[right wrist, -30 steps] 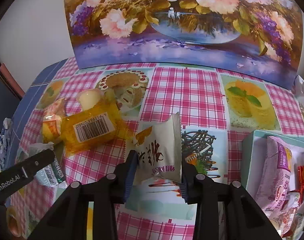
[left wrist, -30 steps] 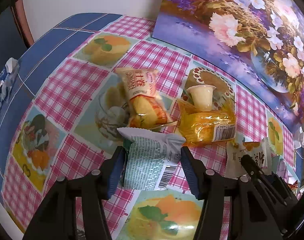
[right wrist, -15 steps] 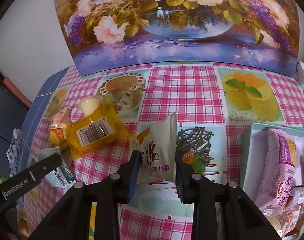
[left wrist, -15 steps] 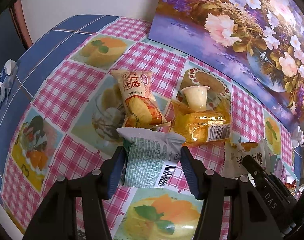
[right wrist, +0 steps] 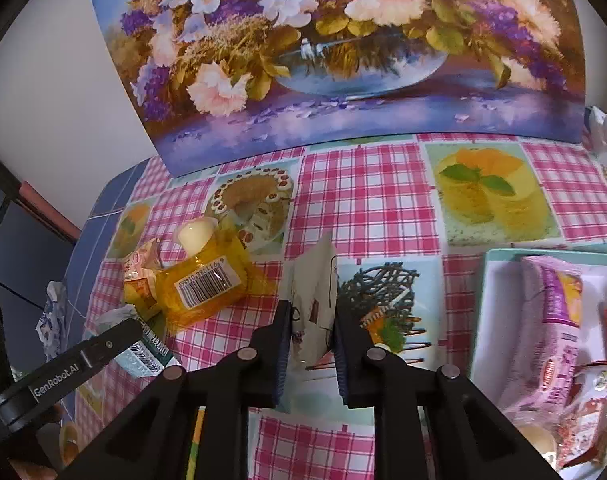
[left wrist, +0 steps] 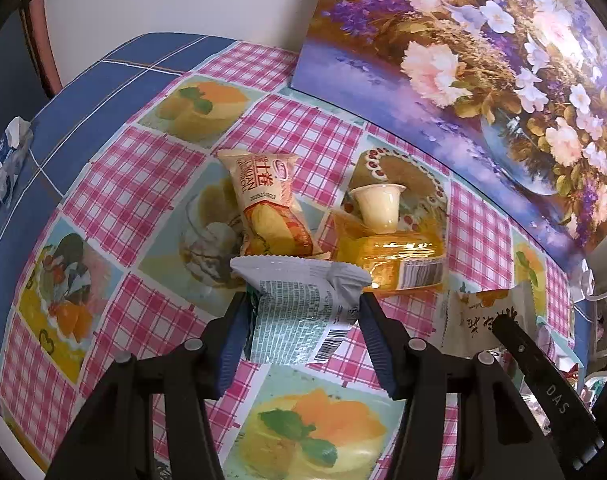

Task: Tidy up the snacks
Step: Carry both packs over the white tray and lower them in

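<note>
My left gripper (left wrist: 303,312) is shut on a green-and-white snack packet (left wrist: 299,316), held just above the checked tablecloth. My right gripper (right wrist: 313,324) is shut on a white snack packet with dark writing (right wrist: 315,280), squeezed narrow and lifted off the cloth; it also shows in the left wrist view (left wrist: 483,320). An orange cake-roll packet (left wrist: 267,208), a yellow transparent packet (left wrist: 395,256) and a small cream jelly cup (left wrist: 377,208) lie beyond the left gripper. A pale tray (right wrist: 499,276) at the right holds a pink packet (right wrist: 551,320) and other snacks.
A large flower painting (right wrist: 343,48) leans on the wall behind the table. A blue-and-white wrapper (left wrist: 1,172) lies at the table's left edge. The left gripper's arm (right wrist: 75,364) crosses the lower left of the right wrist view.
My right gripper has closed tighter on the white packet and lifted it, so the packet looks narrower. The left gripper still holds the green-and-white packet and has risen slightly.
</note>
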Tool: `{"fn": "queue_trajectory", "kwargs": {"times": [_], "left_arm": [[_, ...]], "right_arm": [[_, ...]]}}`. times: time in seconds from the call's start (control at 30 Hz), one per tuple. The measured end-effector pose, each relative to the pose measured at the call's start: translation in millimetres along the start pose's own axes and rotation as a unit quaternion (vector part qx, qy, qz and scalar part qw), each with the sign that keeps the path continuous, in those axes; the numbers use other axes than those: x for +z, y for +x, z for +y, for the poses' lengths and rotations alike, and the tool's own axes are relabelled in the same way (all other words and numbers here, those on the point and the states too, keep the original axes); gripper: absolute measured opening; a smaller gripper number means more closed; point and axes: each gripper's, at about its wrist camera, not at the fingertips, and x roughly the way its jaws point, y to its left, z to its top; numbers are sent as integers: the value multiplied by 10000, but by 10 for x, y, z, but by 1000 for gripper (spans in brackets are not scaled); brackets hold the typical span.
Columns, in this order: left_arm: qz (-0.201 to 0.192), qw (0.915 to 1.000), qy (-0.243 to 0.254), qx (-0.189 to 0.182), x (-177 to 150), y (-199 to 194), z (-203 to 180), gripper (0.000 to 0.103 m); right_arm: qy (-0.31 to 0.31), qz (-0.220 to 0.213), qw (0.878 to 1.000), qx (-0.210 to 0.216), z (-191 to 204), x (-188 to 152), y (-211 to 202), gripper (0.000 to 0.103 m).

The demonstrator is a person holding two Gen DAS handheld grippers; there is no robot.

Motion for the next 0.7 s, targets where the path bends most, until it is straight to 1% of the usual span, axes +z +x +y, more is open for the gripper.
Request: {"fn": "queue_trajectory", "kwargs": {"times": [0.1, 0.27, 0.37, 0.6, 0.7], "left_arm": [[-47, 10000, 24, -15, 1, -42, -23, 56], [-206, 9997, 145, -27, 4, -187, -111, 56], [-352, 9990, 282, -5, 3, -317, -200, 54], [-596, 9962, 630, 42, -34, -505, -450, 53], [-588, 9959, 689, -85, -70, -546, -505, 53]], "right_arm": [[59, -19, 10000, 20, -21, -2, -75, 21], [167, -204, 9996, 79, -67, 24, -294, 21], [240, -335, 9991, 108, -106, 41, -449, 21], [486, -655, 9966, 128, -285, 86, -859, 21], [569, -764, 9953, 143, -375, 85, -1000, 21]]}}
